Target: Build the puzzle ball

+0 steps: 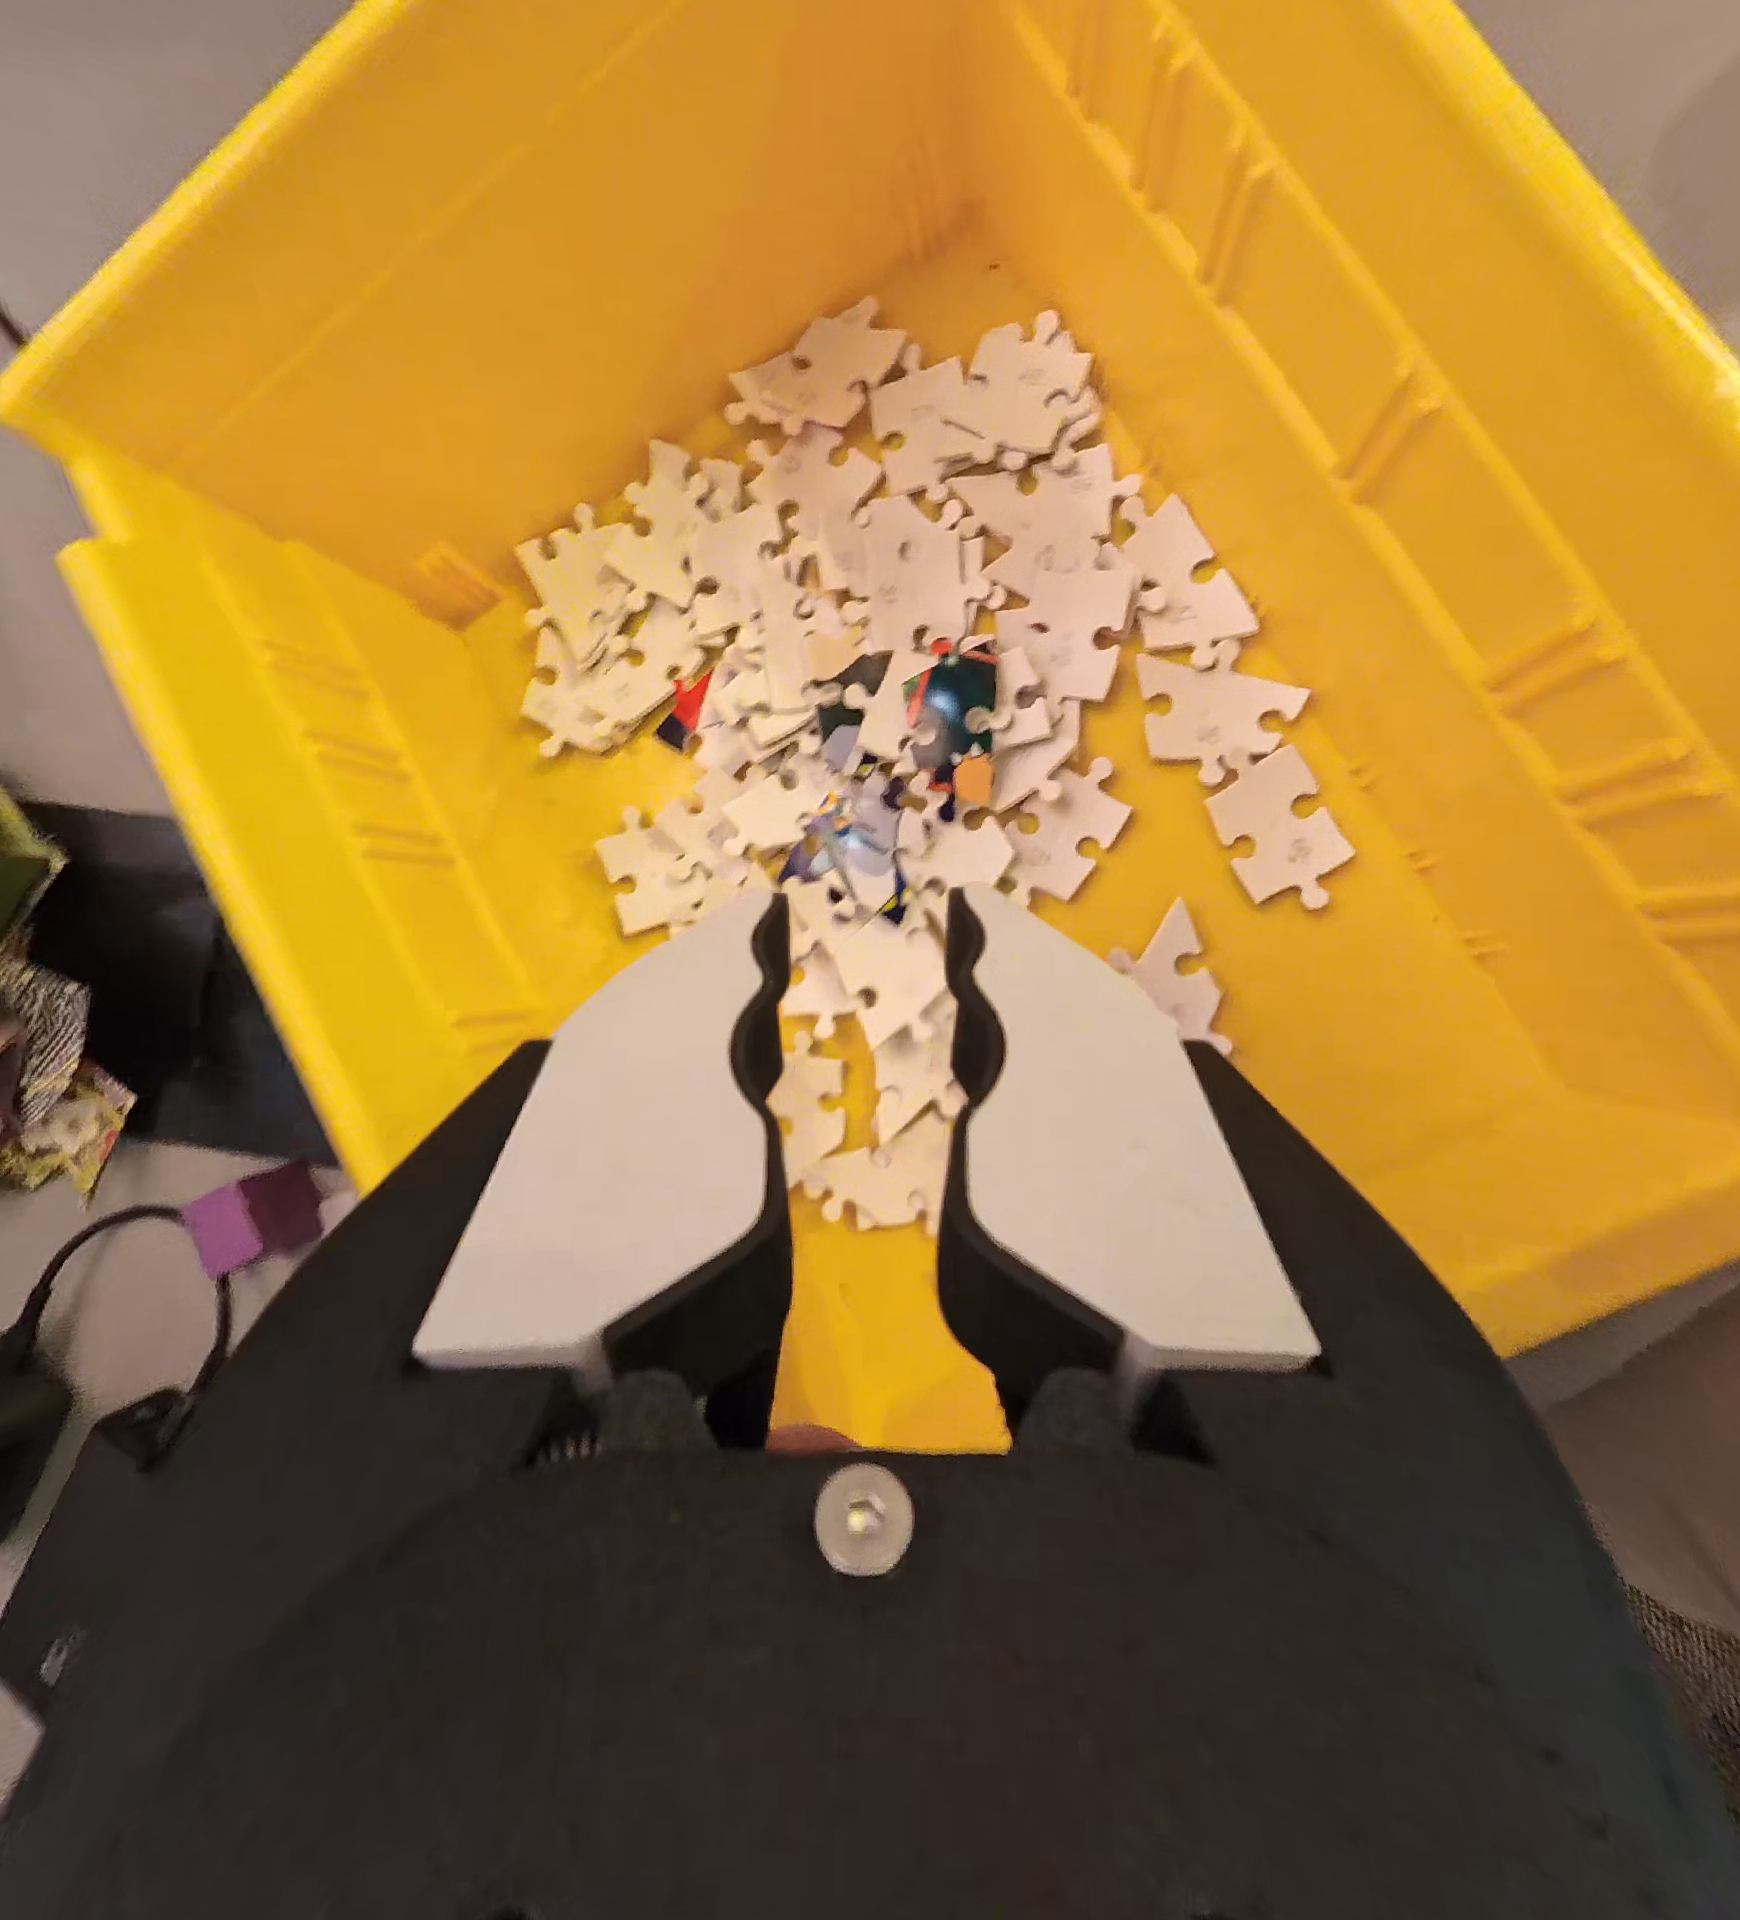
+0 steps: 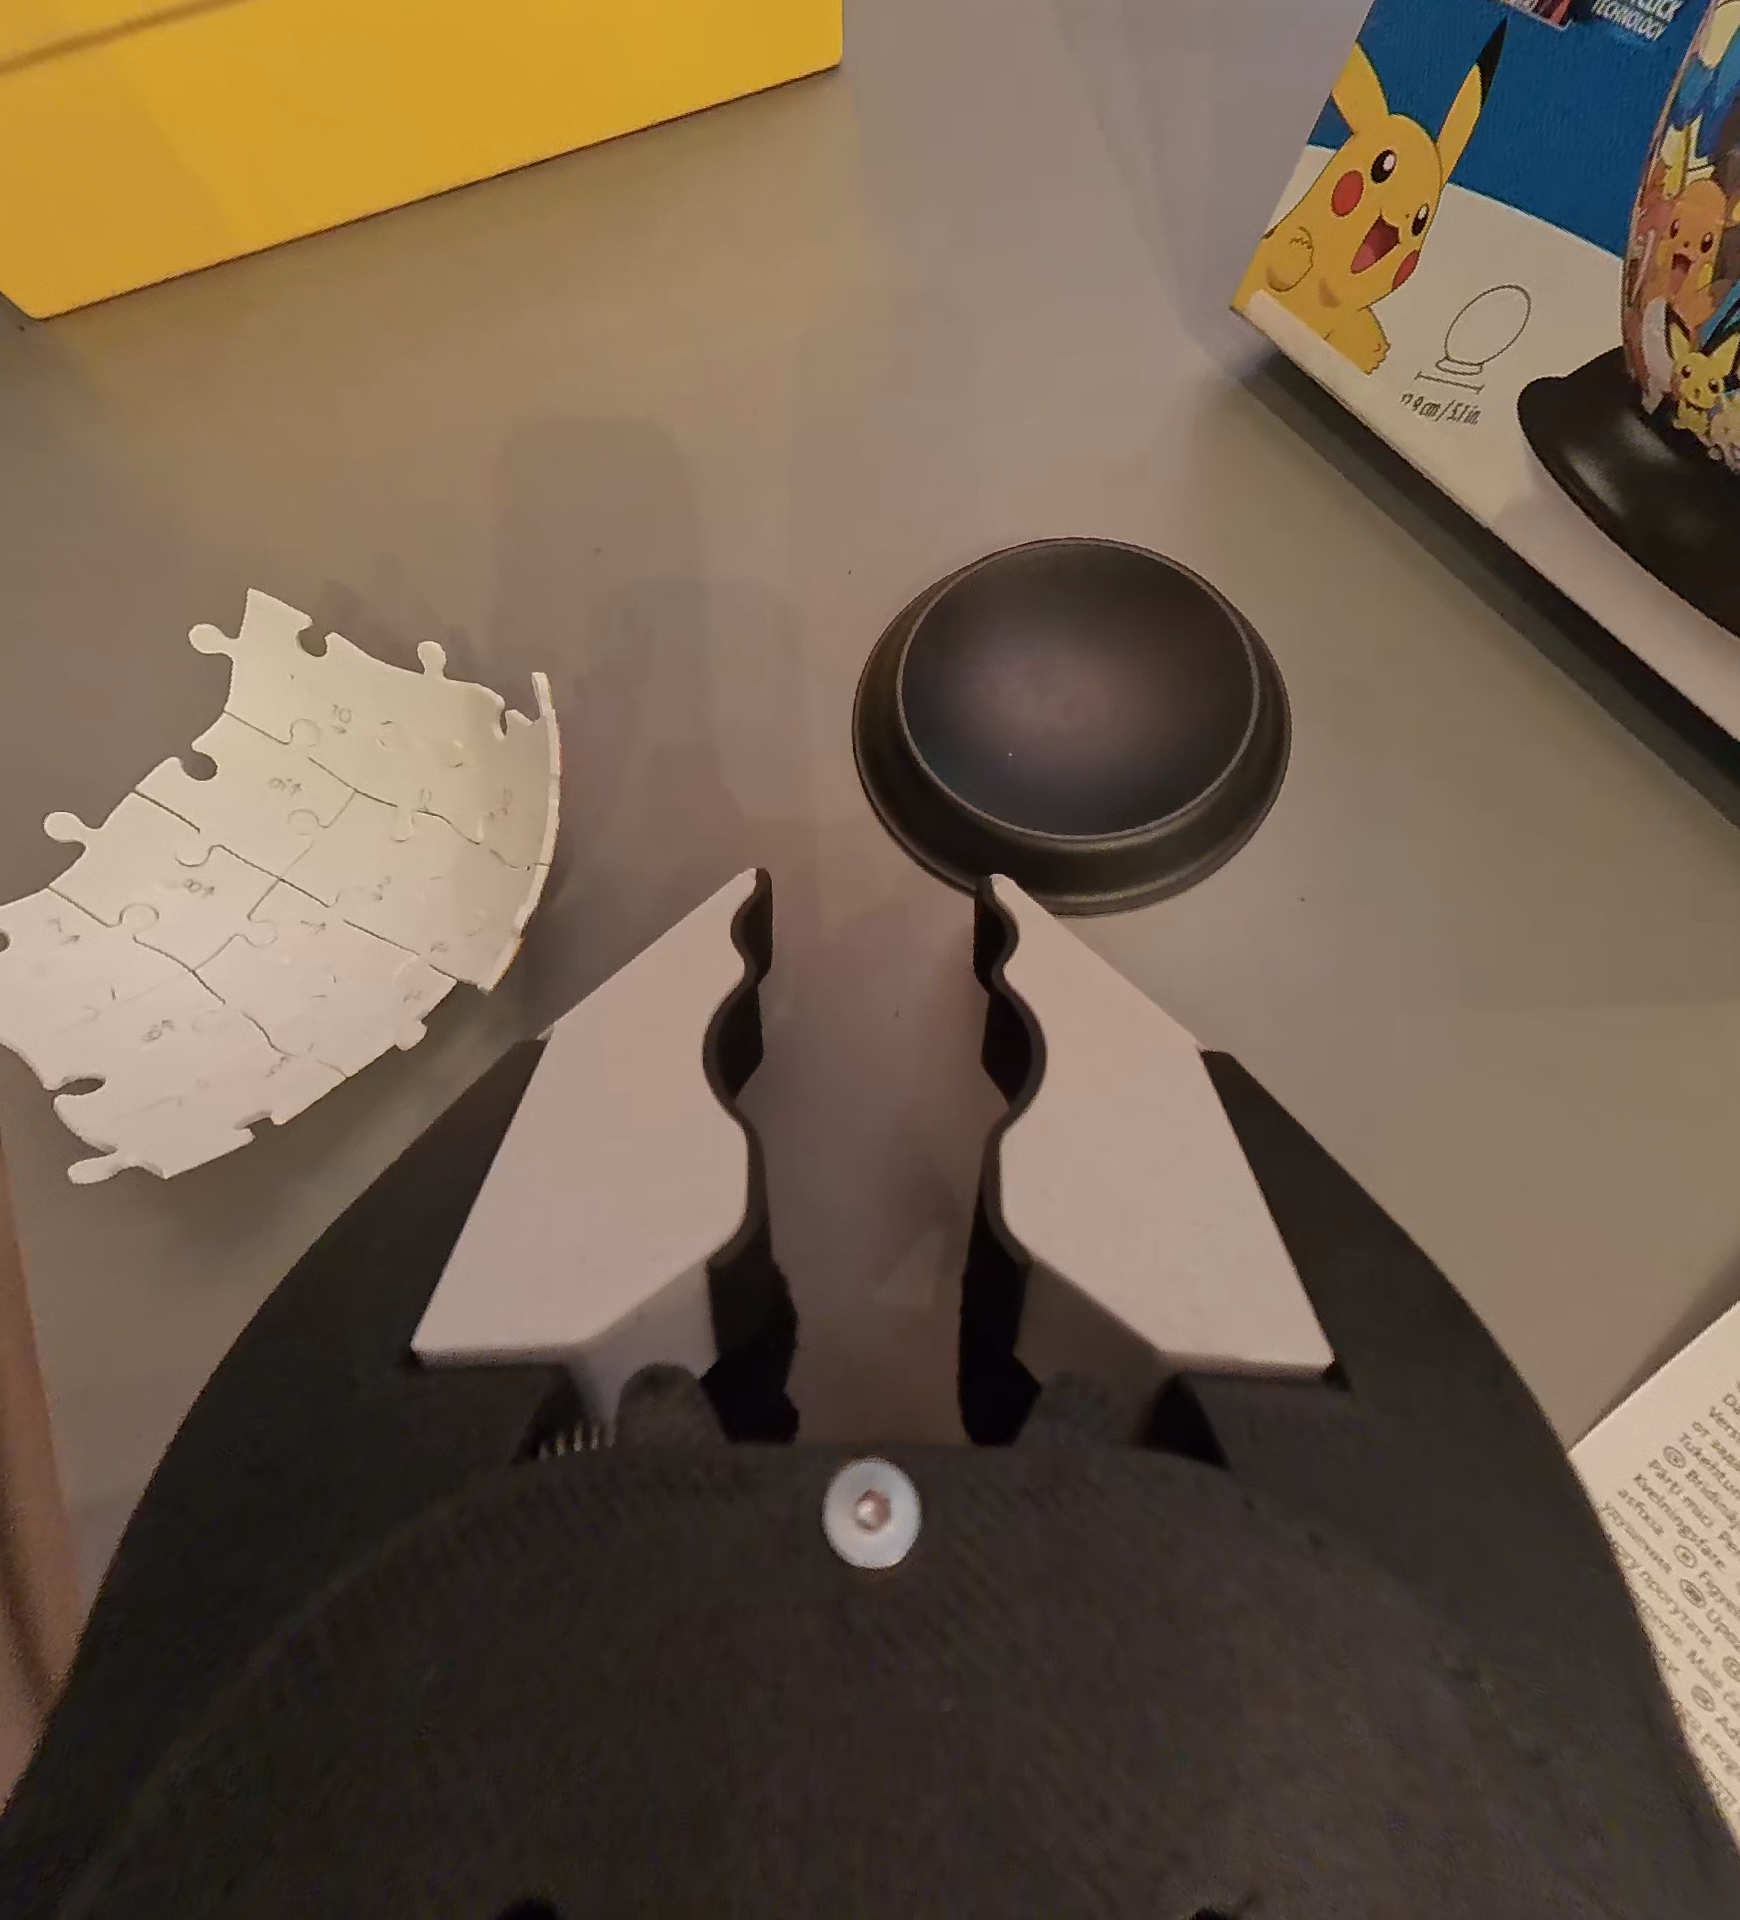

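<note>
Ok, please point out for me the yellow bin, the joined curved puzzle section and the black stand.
yellow bin point(image 1: 554, 312): left wrist view, on its inner back wall.
joined curved puzzle section point(image 2: 253, 894): right wrist view, on its white inner face.
black stand point(image 2: 1074, 717): right wrist view, on its dished middle.

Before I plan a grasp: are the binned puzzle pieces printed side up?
Mostly face down: the puzzle pieces in the yellow bin show white backs; few show colour.

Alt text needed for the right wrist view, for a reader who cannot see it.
The open, empty right gripper hovers over a grey table, pointing toward a round black stand. A curved white section of joined puzzle pieces lies to its left; a yellow bin and picture box sit beyond.
</note>
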`<state>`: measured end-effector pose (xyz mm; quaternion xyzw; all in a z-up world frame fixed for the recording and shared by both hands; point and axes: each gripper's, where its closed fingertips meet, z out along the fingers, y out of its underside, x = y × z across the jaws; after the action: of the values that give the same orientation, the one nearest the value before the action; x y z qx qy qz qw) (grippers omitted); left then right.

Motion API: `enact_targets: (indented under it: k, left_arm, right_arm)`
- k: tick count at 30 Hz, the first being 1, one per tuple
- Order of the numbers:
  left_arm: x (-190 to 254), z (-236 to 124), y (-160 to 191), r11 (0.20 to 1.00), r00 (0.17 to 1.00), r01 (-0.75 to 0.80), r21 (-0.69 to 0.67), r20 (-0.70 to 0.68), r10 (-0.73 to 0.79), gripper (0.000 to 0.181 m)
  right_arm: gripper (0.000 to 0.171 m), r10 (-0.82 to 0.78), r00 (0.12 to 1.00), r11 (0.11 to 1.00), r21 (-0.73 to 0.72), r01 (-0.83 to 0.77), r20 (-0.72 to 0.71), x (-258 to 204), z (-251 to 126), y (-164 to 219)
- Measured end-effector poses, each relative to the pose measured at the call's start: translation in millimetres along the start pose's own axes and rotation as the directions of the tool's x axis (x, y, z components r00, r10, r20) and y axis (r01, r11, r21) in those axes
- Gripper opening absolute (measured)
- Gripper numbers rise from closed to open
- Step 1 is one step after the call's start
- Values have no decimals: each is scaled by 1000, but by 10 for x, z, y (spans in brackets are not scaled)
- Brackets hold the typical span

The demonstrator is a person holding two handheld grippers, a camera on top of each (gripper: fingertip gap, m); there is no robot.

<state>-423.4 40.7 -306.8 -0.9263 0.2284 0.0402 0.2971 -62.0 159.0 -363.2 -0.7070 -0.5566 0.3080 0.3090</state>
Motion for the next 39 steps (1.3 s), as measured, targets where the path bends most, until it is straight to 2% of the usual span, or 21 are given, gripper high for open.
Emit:
enact_targets:
  k: [6,12,14,15,19,24,27,30,33,37,39]
  left_arm:
    - [139,358,-65,993,993,-98,-68,-74,93,36]
    - [241,667,26,980,979,-106,-170,-192,73,40]
    - [264,711,22,981,975,-94,-172,-213,56,35]
    - [273,716,15,982,973,-85,-169,-224,45,25]
    - [242,741,35,985,973,-39,-171,-229,-2,23]
    - [177,687,-21,989,966,76,-126,-238,-105,23]
    - [250,610,-83,987,942,125,-99,-301,-150,23]
    - [394,461,-277,964,864,266,-17,-438,-247,23]
    - [495,421,-302,908,742,413,-66,-555,-377,23]
    - [450,456,-247,850,669,514,-114,-567,-481,23]
    - [370,498,-158,854,713,505,-123,-498,-493,23]
  right_arm:
    - [37,-6,1000,1000,-6,6,-4,-1,6,8]
    - [36,-7,1000,1000,-11,7,-8,2,11,14]
    - [36,-6,1000,1000,-11,6,-7,3,11,14]
    - [36,-6,1000,1000,-12,6,-7,3,12,15]
    - [35,-7,1000,1000,-11,7,-6,3,12,12]
    - [34,-6,1000,1000,-10,6,-4,2,11,10]
    - [34,-4,1000,1000,-7,4,-1,1,7,7]
    - [34,-3,1000,1000,-5,3,1,-1,5,3]
    - [33,-5,1000,1000,-4,5,5,-5,4,2]
    - [33,-7,1000,1000,-1,7,7,-9,1,-2]
    - [33,-7,1000,1000,-1,7,7,-9,0,-3]
